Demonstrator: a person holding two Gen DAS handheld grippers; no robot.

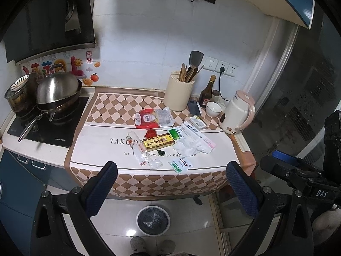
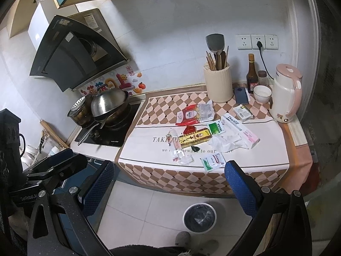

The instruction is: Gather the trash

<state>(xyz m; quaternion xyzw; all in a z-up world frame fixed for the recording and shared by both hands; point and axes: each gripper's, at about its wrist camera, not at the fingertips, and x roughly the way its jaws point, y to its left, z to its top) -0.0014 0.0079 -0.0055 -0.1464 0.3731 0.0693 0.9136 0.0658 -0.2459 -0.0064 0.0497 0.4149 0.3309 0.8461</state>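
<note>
Trash lies scattered on the counter's cloth: a red and white bag [image 1: 152, 118] [image 2: 195, 112], a yellow box [image 1: 158, 144] [image 2: 195, 138], a clear wrapper [image 1: 142, 155] [image 2: 178, 149], a green and white sachet [image 1: 181, 164] [image 2: 212, 161], a white toothpaste box [image 1: 197, 135] [image 2: 240, 131] and crumpled white plastic [image 1: 187, 147] [image 2: 223, 141]. A round white bin with a black liner [image 1: 153, 220] [image 2: 200, 217] stands on the floor below. My left gripper [image 1: 172, 188] and right gripper [image 2: 168, 188] are both open and empty, held back from the counter's front edge.
A stove with a lidded wok [image 1: 57, 95] [image 2: 109, 104] is on the left. A utensil holder [image 1: 179, 93] [image 2: 218, 85], dark bottle [image 1: 206, 92], phone [image 2: 242, 95], white bowl [image 1: 213, 108] and pink kettle [image 1: 237, 113] [image 2: 285, 93] stand at the back right.
</note>
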